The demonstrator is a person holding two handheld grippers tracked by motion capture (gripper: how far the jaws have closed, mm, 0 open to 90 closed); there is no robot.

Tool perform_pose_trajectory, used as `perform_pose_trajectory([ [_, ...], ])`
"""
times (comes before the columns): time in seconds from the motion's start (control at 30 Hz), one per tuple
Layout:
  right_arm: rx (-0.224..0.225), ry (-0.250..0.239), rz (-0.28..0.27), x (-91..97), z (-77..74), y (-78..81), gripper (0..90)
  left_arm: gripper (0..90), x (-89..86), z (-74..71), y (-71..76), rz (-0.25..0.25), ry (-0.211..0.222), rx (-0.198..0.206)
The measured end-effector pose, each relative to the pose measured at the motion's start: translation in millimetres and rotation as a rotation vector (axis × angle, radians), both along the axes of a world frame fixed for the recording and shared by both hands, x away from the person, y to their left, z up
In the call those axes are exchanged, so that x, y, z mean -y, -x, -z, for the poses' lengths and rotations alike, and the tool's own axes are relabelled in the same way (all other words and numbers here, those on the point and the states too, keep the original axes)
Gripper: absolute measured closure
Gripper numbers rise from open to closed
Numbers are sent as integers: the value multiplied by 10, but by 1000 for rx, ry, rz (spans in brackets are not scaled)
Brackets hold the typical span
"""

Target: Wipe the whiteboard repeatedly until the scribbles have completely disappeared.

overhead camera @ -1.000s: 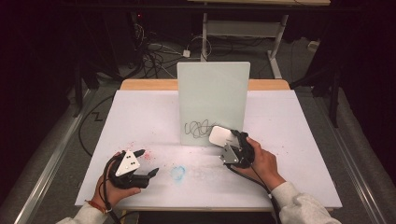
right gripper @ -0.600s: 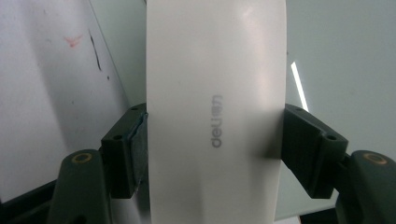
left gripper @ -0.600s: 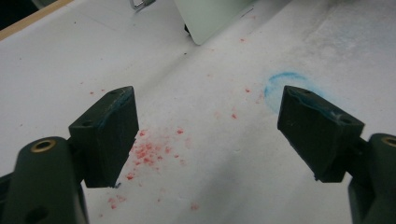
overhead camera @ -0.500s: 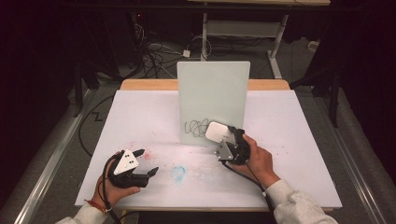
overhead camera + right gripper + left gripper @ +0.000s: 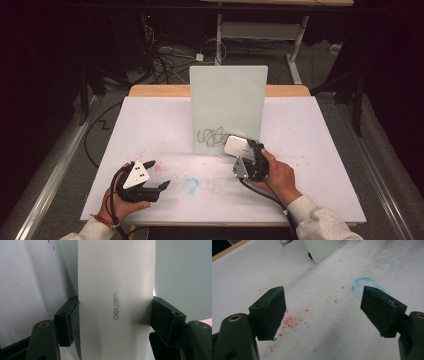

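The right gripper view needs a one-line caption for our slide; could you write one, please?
Right hand-held gripper clamps a white eraser in front of the upright whiteboard.

The right gripper point(image 5: 239, 154), clamped on the white eraser point(image 5: 236, 145), has crept up and leftward toward the standing whiteboard point(image 5: 228, 100), the eraser now just beside its black scribble point(image 5: 212, 136).

Table, white-covered top, with upright board

White table surface point(image 5: 320, 150) fills the centre of the frame, a wooden edge strip point(image 5: 160, 90) along its far side. A pale board point(image 5: 228, 100) stands upright at upper centre. Red specks point(image 5: 159, 164) lie at lower left; a blue ring smudge point(image 5: 190, 185) at lower centre.
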State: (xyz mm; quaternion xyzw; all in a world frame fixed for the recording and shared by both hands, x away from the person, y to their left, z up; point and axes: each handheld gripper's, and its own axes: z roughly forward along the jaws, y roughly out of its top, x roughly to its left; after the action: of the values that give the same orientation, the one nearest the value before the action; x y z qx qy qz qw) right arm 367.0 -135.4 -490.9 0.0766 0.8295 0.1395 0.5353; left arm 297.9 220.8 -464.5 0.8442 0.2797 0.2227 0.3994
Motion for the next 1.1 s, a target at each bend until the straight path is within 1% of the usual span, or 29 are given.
perform_pose_trajectory([
  [0.07, 0, -7, -11, -70, -14, -6, 313, 196, -4, -3, -4, -2, 10, -2],
  [0.13, 6, 1, -19, -165, -34, -10, 313, 196, 5, 3, -12, 2, 7, -4],
  [0.17, 10, 3, -31, -219, -43, -17, 313, 196, 10, 6, -15, 7, -1, -3],
  [0.23, 9, 3, -45, -333, -59, -28, 313, 196, 20, 11, -14, 10, 1, -7],
  [0.27, 20, 6, -54, -391, -66, -35, 313, 196, 21, 10, -12, 11, 0, -6],
  [0.3, 20, 3, -56, -445, -73, -36, 313, 196, 20, 8, -9, 11, 2, -5],
  [0.33, 19, -1, -62, -531, -85, -38, 313, 196, 19, 7, -6, 12, 5, -5],
  [0.37, 19, -1, -62, -531, -85, -38, 313, 196, 16, 8, -7, 12, 5, -6],
  [0.43, 16, 1, -63, -591, -83, -32, 313, 196, 12, 12, -7, 11, 3, -6],
  [0.5, 10, 11, -65, -607, -64, -25, 313, 196, 11, 16, 0, 11, 1, -7],
  [0.53, 9, 20, -62, -597, -60, -21, 313, 196, 9, 15, 3, 12, 0, -7],
  [0.57, 0, 17, -62, -573, -67, -23, 313, 196, 6, 15, 6, 11, -2, -6],
  [0.6, -9, 4, -57, -537, -80, -26, 313, 196, 0, 14, 5, 8, -3, -6],
  [0.7, 1, -5, -31, -379, -145, -49, 313, 196, -25, 3, -1, -7, 12, -8],
  [0.73, 6, -19, -21, -308, -185, -67, 313, 196, -37, -3, -1, -11, 16, -7],
  [0.77, 13, -44, -4, -235, -226, -83, 312, 196, -41, -4, 4, -17, 23, -6],
  [0.8, 23, -77, 35, -99, -300, -109, 313, 196, -41, -5, 10, -18, 22, -5],
  [0.83, 23, -77, 35, -99, -300, -109, 313, 196, -38, -4, 16, -15, 18, -4],
  [0.87, 32, -79, 50, -54, -317, -114, 313, 196, -35, -4, 24, -11, 8, -1],
  [0.9, 35, -80, 67, 17, -337, -120, 313, 196, -33, -7, 25, -12, 7, 0],
  [0.93, 28, -102, 80, 63, -341, -120, 313, 196, -34, -10, 21, -15, 14, -1],
  [0.97, 25, -104, 91, 106, -347, -119, 313, 196, -35, -11, 17, -18, 21, -2],
  [1.03, 25, -108, 104, 174, -339, -118, 313, 196, -31, -4, 11, -18, 22, -5],
  [1.1, 16, -110, 107, 209, -305, -104, 313, 196, -18, 6, 12, -7, 3, -5],
])
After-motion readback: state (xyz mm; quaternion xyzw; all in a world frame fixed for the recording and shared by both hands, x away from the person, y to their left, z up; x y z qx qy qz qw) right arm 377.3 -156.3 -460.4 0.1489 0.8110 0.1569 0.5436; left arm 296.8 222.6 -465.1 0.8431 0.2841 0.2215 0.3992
